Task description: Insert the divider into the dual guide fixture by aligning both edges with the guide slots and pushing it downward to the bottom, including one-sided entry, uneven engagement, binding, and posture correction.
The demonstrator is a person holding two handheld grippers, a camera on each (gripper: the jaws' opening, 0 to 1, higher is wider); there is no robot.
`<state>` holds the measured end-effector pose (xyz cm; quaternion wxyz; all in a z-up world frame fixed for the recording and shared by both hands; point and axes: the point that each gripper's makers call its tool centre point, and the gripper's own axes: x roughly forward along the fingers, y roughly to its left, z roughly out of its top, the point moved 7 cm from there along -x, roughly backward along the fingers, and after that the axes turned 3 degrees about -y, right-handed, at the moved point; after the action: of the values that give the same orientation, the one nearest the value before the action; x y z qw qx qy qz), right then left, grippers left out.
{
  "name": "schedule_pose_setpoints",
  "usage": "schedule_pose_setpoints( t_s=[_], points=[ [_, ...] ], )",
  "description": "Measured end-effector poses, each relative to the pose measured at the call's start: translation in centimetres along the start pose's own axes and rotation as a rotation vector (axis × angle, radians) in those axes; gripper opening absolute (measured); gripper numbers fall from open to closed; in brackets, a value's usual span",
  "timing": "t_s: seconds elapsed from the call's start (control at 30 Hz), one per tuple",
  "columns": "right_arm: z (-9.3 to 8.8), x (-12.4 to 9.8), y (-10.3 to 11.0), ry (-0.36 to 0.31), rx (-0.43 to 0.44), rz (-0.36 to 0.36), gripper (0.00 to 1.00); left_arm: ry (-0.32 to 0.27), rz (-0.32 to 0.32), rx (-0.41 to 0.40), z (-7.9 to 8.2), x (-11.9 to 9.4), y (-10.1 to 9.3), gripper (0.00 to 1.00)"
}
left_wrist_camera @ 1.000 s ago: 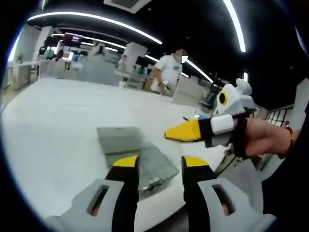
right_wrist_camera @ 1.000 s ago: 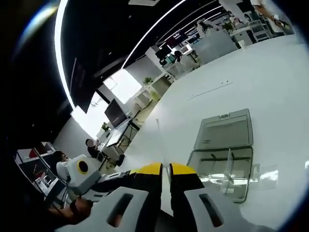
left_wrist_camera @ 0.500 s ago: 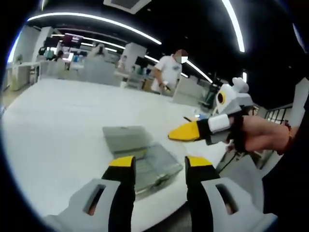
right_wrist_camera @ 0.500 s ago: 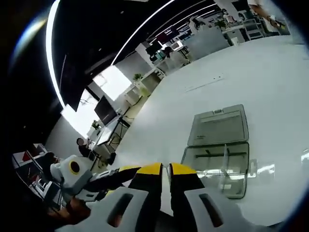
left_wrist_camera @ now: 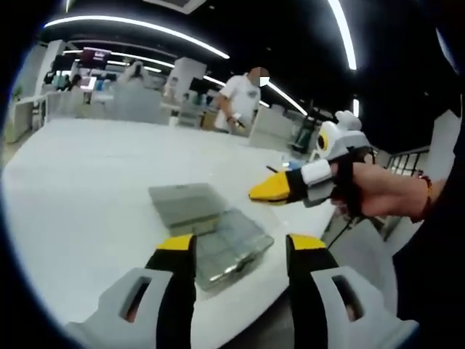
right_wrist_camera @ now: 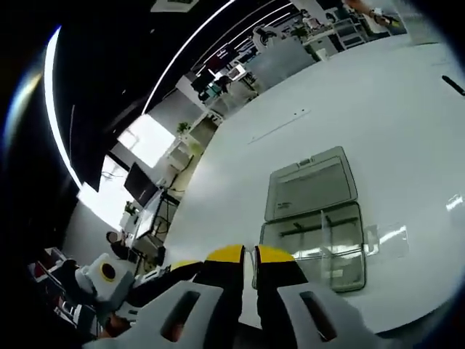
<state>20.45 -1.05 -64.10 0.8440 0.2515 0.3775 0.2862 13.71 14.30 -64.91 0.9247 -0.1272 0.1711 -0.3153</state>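
The clear plastic box [right_wrist_camera: 312, 218] sits out on the white worktop [right_wrist_camera: 407, 116] with its lid [right_wrist_camera: 310, 183] flipped fully open and lying flat behind the tray part. You can see thin upright partitions inside the tray [right_wrist_camera: 312, 243], splitting it into a few compartments. A flat clear piece [right_wrist_camera: 389, 236] lies on the worktop just beside the tray, probably the divider, but it's too see-through to be sure. In the left gripper view the same box [left_wrist_camera: 211, 233] is right ahead of the left tool [left_wrist_camera: 240, 247], whose jaws are spread wide with nothing between them. The right tool [right_wrist_camera: 241, 254] has its yellow tips pinched nearly together, holding nothing, hovering above the worktop's near edge. A person in a white shirt [left_wrist_camera: 236, 98] stands at the far side of the room
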Motion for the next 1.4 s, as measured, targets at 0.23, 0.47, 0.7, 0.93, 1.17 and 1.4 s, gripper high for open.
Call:
schedule_pose_setpoints(
  t_s=[0.23,0.47,0.7,0.93,1.17,1.4],
  points=[
    [-0.3,0.6,-0.7,0.010,0.044,-0.054,0.00,0.004,-0.018,0.010,0.1,-0.2,0.7,0.50],
    [-0.8,1.1,-1.0,0.022,0.077,-0.101,0.00,0.044,-0.048,0.087,0.1,-0.5,1.6,0.54],
    [-1.6,1.8,-1.3,0.055,0.104,-0.142,0.00,0.065,-0.076,0.121,-0.1,-0.5,2.0,0.55],
    [-2.0,2.2,-1.5,0.076,0.101,-0.178,0.00,0.054,-0.107,0.112,-0.1,-0.3,2.2,0.56],
    [-2.1,2.8,-1.9,0.099,0.090,-0.211,0.00,0.068,-0.122,0.150,-0.3,-0.1,3.0,0.64],
    [-2.1,3.3,-2.0,0.113,0.063,-0.235,0.00,0.068,-0.126,0.147,-0.4,0.1,3.5,0.67]
  ],
)
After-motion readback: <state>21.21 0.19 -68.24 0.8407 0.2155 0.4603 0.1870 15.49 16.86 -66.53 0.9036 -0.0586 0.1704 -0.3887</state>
